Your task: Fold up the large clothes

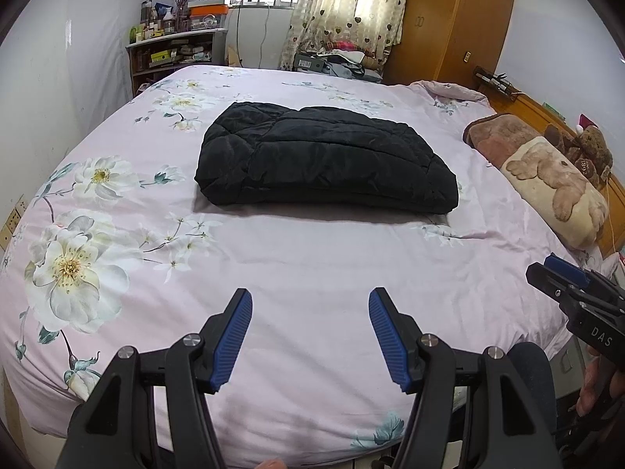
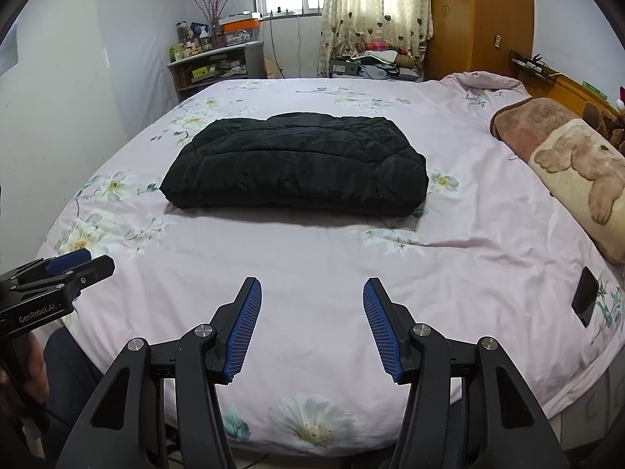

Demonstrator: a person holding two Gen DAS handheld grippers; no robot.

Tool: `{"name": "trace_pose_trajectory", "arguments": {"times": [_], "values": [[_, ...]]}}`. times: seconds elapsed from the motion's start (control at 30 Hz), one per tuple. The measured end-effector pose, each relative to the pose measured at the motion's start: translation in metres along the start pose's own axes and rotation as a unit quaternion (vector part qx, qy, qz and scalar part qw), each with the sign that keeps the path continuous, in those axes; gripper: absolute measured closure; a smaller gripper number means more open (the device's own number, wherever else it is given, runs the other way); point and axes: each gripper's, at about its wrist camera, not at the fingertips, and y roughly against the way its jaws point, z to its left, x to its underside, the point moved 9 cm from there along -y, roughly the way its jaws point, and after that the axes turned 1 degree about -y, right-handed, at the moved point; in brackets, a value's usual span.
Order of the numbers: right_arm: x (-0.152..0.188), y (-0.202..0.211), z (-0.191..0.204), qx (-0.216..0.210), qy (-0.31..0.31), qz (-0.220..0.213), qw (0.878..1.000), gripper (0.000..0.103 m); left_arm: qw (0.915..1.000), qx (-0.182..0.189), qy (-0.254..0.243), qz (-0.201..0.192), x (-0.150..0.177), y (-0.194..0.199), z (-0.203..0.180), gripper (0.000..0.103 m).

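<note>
A black quilted jacket (image 1: 324, 160) (image 2: 297, 164) lies folded into a thick rectangle in the middle of the pink floral bedspread (image 1: 304, 258) (image 2: 312, 246). My left gripper (image 1: 310, 301) hovers over the near edge of the bed, well short of the jacket, open with nothing between its blue pads. My right gripper (image 2: 312, 289) hangs beside it, also open and empty. In the left wrist view the right gripper (image 1: 554, 273) shows at the right edge. The left gripper (image 2: 78, 262) appears at the left edge of the right wrist view.
A teddy-print blanket roll (image 1: 554, 191) (image 2: 582, 172) and a plush bear (image 1: 590, 148) lie along the headboard at right. A dark phone (image 2: 585, 301) rests on the bedspread near the right edge. A cluttered shelf (image 1: 175, 54), a curtain and a wooden wardrobe (image 2: 480, 15) stand behind the bed.
</note>
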Motion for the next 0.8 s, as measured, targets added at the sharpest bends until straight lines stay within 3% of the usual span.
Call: {"name": "trace_pose_trajectory", "arguments": {"times": [0.8], "values": [[-0.0003, -0.0008, 0.0003, 0.000, 0.000, 0.001, 1.000, 0.048, 1.0000, 0.004, -0.001, -0.003, -0.0024, 0.0041, -0.0050, 0.037]]}}
